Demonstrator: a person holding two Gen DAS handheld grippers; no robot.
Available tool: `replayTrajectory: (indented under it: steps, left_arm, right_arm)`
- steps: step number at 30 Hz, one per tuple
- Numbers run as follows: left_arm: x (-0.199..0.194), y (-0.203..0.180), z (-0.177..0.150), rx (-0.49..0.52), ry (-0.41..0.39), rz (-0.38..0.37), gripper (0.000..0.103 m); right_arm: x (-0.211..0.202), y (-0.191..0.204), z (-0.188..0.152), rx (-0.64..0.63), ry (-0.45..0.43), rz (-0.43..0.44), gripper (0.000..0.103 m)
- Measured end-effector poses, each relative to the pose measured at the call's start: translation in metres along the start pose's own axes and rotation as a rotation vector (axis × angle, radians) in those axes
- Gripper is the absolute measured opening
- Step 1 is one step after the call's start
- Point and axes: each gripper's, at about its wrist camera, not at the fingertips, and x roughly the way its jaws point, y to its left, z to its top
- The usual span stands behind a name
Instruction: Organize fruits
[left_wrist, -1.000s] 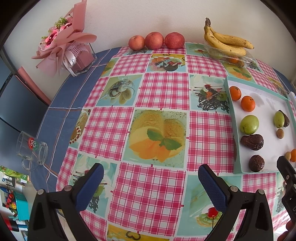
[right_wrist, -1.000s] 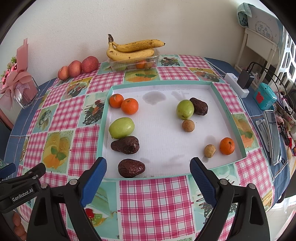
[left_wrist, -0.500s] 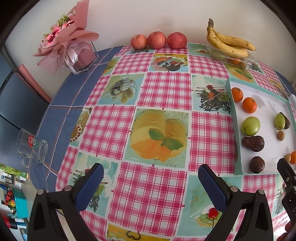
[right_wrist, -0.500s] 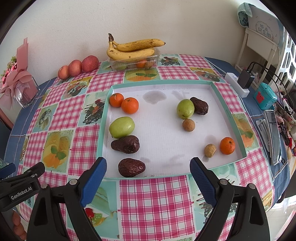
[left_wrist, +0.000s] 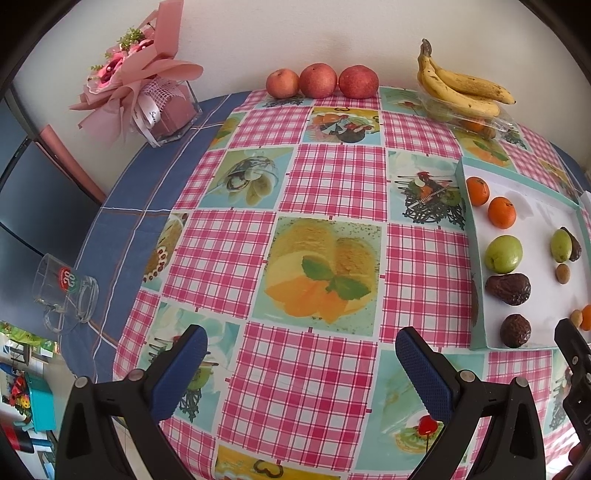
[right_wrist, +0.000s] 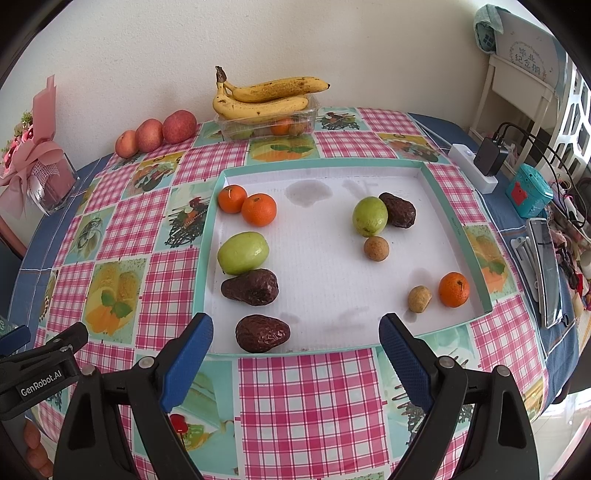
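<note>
both tongs, left tongs (left_wrist: 301, 354) and right tongs (right_wrist: 295, 341), gaped wide, empty; clear box (right_wrist: 267, 127) contents under bananas (right_wrist: 266, 98) blurred; tray (left_wrist: 476, 258) cut off right.

My right gripper (right_wrist: 295, 343) hangs wide apart over the near rim of the tray (right_wrist: 456, 227), holding nothing. Along the tray's left side sit two oranges (right_wrist: 245, 204) touching each other, a green fruit (right_wrist: 242, 253), then two dark wrinkled fruits (right_wrist: 251, 287). To the right a smaller green fruit (right_wrist: 369, 216) touches a third dark fruit (right_wrist: 398, 210). My left gripper (right_wrist: 40, 354) shows at the left edge.
</note>
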Motion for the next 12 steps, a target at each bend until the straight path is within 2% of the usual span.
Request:
replayTrajectory:
  steps: [12]
  left_arm:
    - [0.0027,0.0030,-0.0001,-0.025,0.011,-0.004,0.103]
  right_arm:
    - [-0.0002,0.0004,0.0006,0.000,0.001,0.000,0.092]
